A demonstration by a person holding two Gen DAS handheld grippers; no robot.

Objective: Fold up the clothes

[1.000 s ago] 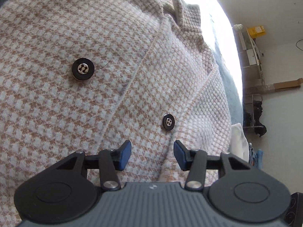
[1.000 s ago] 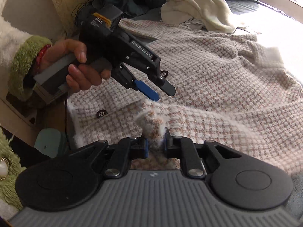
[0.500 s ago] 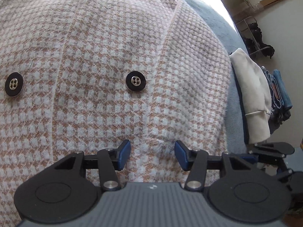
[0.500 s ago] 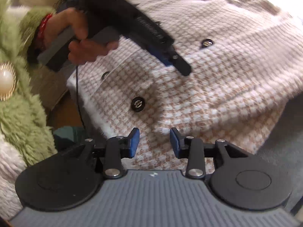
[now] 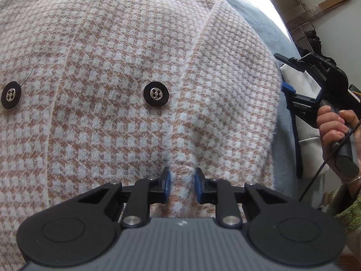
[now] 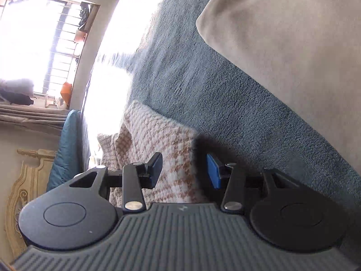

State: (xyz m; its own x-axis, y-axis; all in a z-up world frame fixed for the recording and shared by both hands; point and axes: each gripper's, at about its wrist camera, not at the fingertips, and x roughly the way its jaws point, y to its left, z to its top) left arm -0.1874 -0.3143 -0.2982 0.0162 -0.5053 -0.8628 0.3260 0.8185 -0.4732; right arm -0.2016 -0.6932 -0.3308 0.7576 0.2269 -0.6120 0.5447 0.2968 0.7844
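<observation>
Here the left gripper (image 5: pixel 181 186) is closing on a pinched ridge of the houndstooth jacket (image 5: pixel 126 72); its button (image 5: pixel 156 94) lies beyond. The right gripper (image 6: pixel 185 171) is opening, empty, straddling the jacket's edge; it should close there so both lift evenly.

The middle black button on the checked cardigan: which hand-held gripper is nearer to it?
Left. The left hand-held gripper is closing on a pinch of cardigan just below the button. The right hand-held gripper is off the garment's edge, opening.
</observation>
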